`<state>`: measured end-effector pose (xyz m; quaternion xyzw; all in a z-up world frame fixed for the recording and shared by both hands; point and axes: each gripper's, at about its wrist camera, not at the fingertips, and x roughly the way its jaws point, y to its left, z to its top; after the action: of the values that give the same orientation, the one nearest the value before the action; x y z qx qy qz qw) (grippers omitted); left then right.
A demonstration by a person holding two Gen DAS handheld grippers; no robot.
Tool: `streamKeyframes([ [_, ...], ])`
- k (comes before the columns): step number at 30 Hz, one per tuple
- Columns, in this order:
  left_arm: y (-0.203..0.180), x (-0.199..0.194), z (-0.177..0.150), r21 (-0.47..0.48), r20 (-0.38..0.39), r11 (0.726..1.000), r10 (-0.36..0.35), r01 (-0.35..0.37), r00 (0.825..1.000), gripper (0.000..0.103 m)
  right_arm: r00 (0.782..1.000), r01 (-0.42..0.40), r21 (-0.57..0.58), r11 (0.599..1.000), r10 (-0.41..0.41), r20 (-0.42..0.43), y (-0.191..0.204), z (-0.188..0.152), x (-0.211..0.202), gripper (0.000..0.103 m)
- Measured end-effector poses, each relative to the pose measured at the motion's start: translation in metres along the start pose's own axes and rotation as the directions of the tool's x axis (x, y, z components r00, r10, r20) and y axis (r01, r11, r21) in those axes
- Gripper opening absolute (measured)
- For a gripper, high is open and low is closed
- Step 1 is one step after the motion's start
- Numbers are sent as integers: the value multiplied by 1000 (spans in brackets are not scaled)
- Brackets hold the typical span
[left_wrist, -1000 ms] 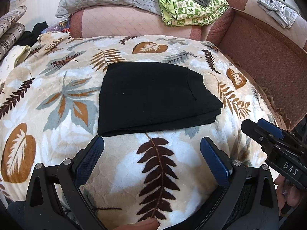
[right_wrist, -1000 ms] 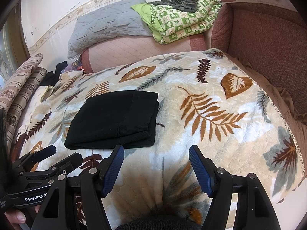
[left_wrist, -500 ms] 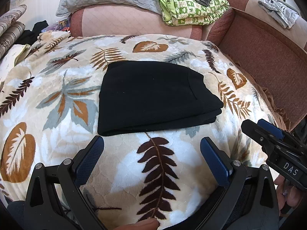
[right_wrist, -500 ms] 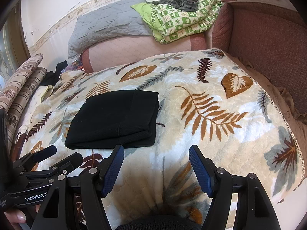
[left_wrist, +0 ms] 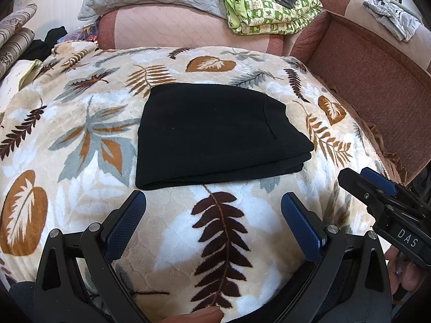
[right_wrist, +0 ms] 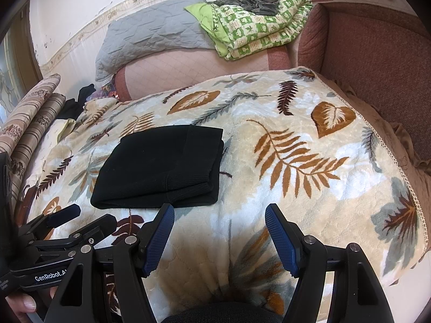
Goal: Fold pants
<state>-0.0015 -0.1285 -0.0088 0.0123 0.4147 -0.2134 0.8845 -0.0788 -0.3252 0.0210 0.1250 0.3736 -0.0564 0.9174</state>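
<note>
On the leaf-print blanket point(left_wrist: 80, 202) the pants point(left_wrist: 215, 134) lie folded (layers stacked), both grippers, left point(left_wrist: 214, 207) and right point(right_wrist: 219, 218), spread empty just short; a careless nudge could undo the stack.

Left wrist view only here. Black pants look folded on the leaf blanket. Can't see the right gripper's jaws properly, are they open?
Observer: Yes. The right gripper stands open with nothing between its blue pads, above the leaf blanket.
Operator: Is it touching the pants?
Observer: No. The black pants lie just beyond its left finger tip, apart from it.
Operator: Anything off my frame to the right?
Observer: The blanket's corded edge runs down the right side, beside the brown sofa.
</note>
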Motion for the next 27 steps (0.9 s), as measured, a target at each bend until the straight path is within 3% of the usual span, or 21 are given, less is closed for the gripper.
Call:
streamKeyframes([
  [27, 1, 0, -2, -13, -5, 1000, -5, 5, 1000, 101, 1000, -1, -1, 1000, 1, -2, -1, 1, 0, 68],
])
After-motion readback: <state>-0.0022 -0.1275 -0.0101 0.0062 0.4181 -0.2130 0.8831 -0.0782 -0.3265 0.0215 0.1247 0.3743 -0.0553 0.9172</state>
